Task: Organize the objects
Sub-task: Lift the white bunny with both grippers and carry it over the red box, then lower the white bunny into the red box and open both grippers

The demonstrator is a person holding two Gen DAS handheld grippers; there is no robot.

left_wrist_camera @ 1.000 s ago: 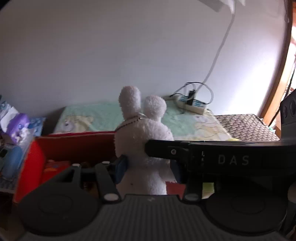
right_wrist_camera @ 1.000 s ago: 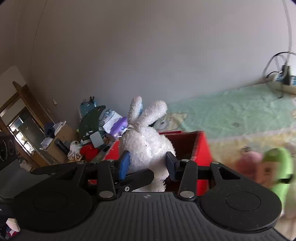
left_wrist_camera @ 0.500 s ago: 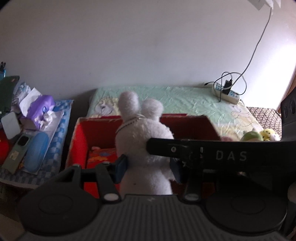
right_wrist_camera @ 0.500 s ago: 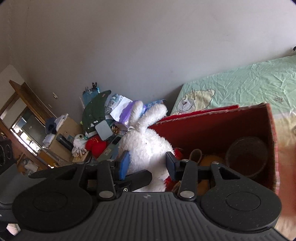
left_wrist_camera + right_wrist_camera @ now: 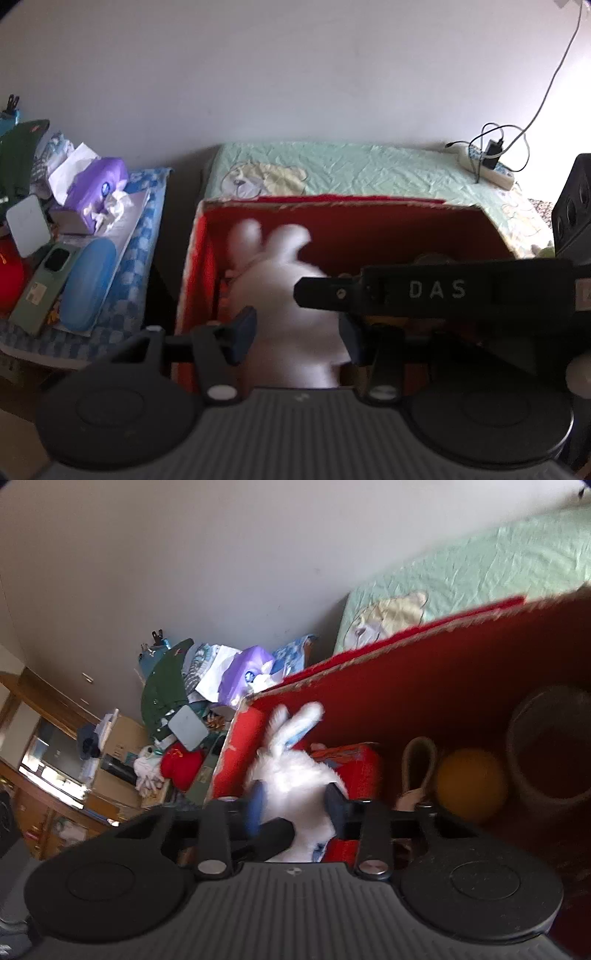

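A white plush bunny (image 5: 284, 295) is held by both grippers at once. My left gripper (image 5: 295, 332) is shut on its body, and my right gripper (image 5: 293, 806) is shut on it too. The bunny hangs inside the left end of a red cardboard box (image 5: 332, 214), ears up; it also shows in the right wrist view (image 5: 295, 771). The right gripper's black arm marked DAS (image 5: 436, 290) crosses the left wrist view in front of the bunny.
In the box (image 5: 424, 653) lie an orange ball (image 5: 469, 782), a dark round pot (image 5: 546, 746), a tan loop (image 5: 417, 760) and a red item (image 5: 351, 764). The box stands on a green bedsheet (image 5: 351, 170). A cluttered side table (image 5: 74, 240) stands left, a power strip (image 5: 487, 166) at the back right.
Both grippers have lowered the bunny from above the box rim down into the box's left end. The views have tilted downward, showing more of the box interior.
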